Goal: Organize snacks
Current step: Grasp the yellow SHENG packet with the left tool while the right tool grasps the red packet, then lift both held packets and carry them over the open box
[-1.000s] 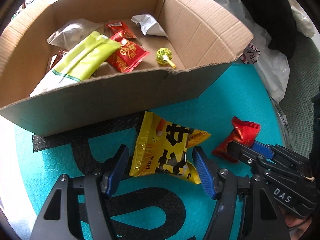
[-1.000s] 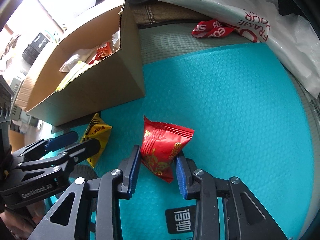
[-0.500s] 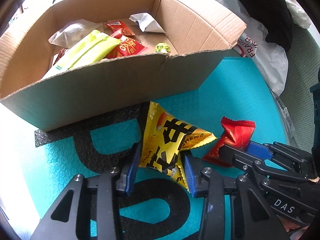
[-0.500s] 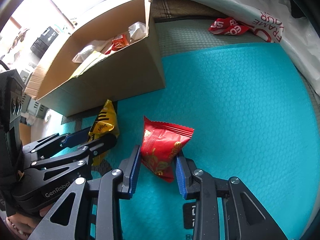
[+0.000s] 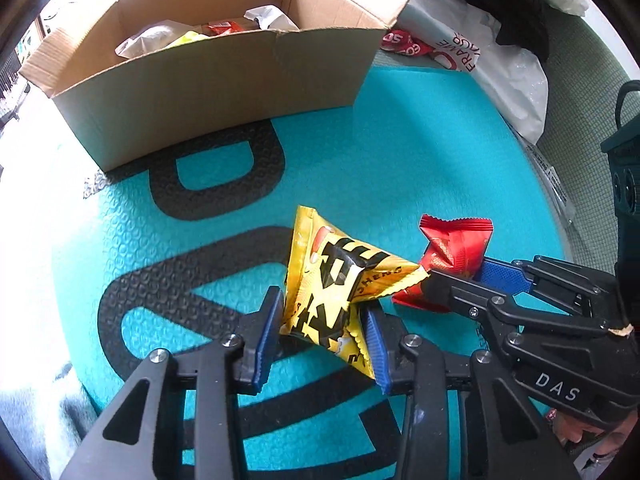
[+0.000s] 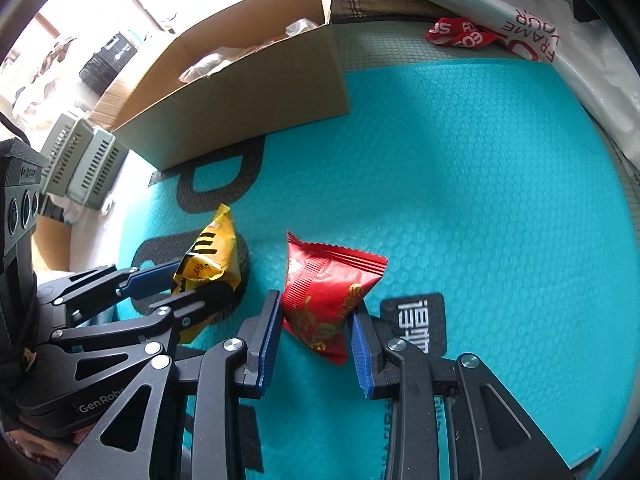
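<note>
I have the yellow pack (image 5: 334, 286) in my left gripper (image 5: 320, 340): a crinkled foil pouch with bold black characters and a serrated seam, pinched into a puffy wedge between the blue pads (image 5: 267, 336), whose jaws are closing on it and already press both its sides. My right gripper (image 6: 316, 340) is clamped nearly as tight as it goes on the red pack (image 6: 326, 296), a glossy red pouch with gold print and a zigzag top edge, its lower half squeezed between the pads. In the left view the red pack sits at about three o'clock of the yellow one, just beside it, over the teal mat (image 5: 400, 168). The box (image 5: 224, 80) lies at eleven o'clock in both views, open, with wrappers showing over its rim. A second ago the left jaws stood wide on either side of the yellow pack as it lay flat against the box's front wall; now the pack is gripped and stands well clear of the box, with more of the mat's black lettering showing between them. The red pack was already gripped then, and the box has slid away from it too.
</note>
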{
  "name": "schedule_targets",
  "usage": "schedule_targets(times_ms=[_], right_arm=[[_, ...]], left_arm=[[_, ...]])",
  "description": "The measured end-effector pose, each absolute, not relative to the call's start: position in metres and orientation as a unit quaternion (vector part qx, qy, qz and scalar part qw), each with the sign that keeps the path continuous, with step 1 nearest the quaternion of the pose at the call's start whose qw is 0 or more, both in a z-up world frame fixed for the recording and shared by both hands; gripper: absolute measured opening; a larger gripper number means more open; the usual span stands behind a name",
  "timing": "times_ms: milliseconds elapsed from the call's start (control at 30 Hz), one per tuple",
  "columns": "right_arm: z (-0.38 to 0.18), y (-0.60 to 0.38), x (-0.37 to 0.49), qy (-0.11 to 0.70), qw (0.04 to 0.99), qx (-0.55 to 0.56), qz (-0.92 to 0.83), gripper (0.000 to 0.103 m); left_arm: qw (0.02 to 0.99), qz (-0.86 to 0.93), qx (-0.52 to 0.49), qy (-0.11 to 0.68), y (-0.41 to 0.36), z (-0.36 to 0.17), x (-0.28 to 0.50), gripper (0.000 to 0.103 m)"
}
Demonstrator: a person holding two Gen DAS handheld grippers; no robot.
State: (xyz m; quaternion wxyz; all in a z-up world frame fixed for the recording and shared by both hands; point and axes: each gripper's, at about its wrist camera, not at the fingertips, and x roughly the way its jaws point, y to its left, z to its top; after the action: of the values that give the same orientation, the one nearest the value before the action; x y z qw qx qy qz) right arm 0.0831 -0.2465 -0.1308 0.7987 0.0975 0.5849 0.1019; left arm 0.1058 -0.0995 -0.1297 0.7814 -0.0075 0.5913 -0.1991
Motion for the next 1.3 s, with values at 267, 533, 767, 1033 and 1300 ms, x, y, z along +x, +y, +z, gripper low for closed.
schedule_targets(times_ms=[267,533,767,1033,1300], right_arm=[[-0.137,-0.248,0.046,0.598,0.79,0.088,0.104,0.032],[-0.138,-0.252,0.032,0.599,0.79,0.095,0.094,0.032],[-0.138,-0.254,0.033,0.6,0.79,0.089,0.087,0.032],[-0.141,-0.256,0.035,0.604,0.787,0.095,0.086,0.033],[-0.146,-0.257,0.039,0.608,0.783,0.098,0.089,0.034]], left_arm=[[0.774,-0.201,0.018,0.6,-0.103,-0.135,0.077,0.031],[0.772,-0.2,0.019,0.603,-0.102,-0.147,0.079,0.044],[0.778,-0.201,0.035,0.594,-0.109,-0.153,0.084,0.066],[0.79,-0.187,0.057,0.581,-0.124,-0.158,0.091,0.075],[0.806,-0.17,0.074,0.563,-0.122,-0.158,0.09,0.053]])
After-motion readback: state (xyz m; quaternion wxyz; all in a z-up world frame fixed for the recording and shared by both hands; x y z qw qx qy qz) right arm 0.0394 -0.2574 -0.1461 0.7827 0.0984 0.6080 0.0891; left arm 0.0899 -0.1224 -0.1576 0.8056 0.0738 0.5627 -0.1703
